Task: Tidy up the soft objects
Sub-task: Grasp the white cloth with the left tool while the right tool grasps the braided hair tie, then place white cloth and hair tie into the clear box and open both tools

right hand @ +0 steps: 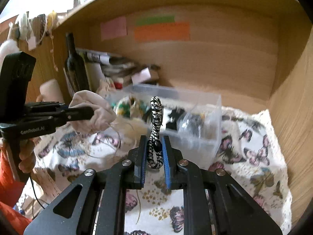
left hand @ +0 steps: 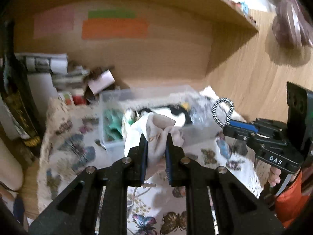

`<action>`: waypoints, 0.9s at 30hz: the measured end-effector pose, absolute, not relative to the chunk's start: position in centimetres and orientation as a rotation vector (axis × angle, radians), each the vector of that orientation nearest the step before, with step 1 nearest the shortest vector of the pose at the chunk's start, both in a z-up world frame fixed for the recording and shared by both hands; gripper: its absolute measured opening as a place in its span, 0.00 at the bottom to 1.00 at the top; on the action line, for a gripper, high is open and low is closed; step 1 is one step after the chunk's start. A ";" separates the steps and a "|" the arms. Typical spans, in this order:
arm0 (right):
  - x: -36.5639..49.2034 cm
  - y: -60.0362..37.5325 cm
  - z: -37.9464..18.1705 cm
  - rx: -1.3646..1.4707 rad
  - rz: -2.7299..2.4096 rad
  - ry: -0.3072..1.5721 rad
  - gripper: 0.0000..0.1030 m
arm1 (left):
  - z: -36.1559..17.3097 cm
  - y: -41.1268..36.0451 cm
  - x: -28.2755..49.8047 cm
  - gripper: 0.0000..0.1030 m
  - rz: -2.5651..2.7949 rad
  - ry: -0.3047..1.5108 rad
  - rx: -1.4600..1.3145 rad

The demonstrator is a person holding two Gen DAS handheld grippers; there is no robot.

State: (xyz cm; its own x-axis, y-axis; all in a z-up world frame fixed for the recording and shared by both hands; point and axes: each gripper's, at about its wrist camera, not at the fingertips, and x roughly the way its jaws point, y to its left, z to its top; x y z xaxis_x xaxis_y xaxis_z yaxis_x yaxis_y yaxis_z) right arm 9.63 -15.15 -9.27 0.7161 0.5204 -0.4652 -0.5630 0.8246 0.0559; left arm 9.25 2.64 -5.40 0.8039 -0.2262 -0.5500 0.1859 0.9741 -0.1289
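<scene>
My left gripper (left hand: 156, 137) is shut on a beige cloth pouch (left hand: 154, 135) and holds it above the butterfly cloth, just in front of the clear plastic box (left hand: 117, 98). The pouch also shows in the right wrist view (right hand: 93, 111). My right gripper (right hand: 154, 139) is shut on a black-and-white braided hair tie (right hand: 155, 125) that stands up between the fingers; the hair tie loop also shows in the left wrist view (left hand: 223, 111). The clear box (right hand: 213, 121) holds green, black and white soft items.
A butterfly-print cloth (right hand: 254, 152) covers the shelf floor. A dark wine bottle (right hand: 73, 64), stacked papers (right hand: 117, 66) and a small cardboard box (right hand: 143, 75) stand at the back left. Wooden walls enclose the shelf at the back and right (right hand: 293, 117).
</scene>
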 end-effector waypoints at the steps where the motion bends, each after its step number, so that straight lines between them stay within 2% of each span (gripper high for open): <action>1: 9.7 -15.2 -8.9 -0.087 0.601 0.473 0.13 | -4.7 2.9 9.3 0.16 -0.214 0.579 -0.076; 13: 12.2 -14.7 -6.1 -0.041 0.624 0.398 0.13 | -1.9 4.0 12.1 0.16 -0.176 0.484 -0.112; 27: 17.6 -11.2 -9.3 -0.056 0.632 0.556 0.13 | -7.1 2.5 18.8 0.16 -0.173 0.646 -0.098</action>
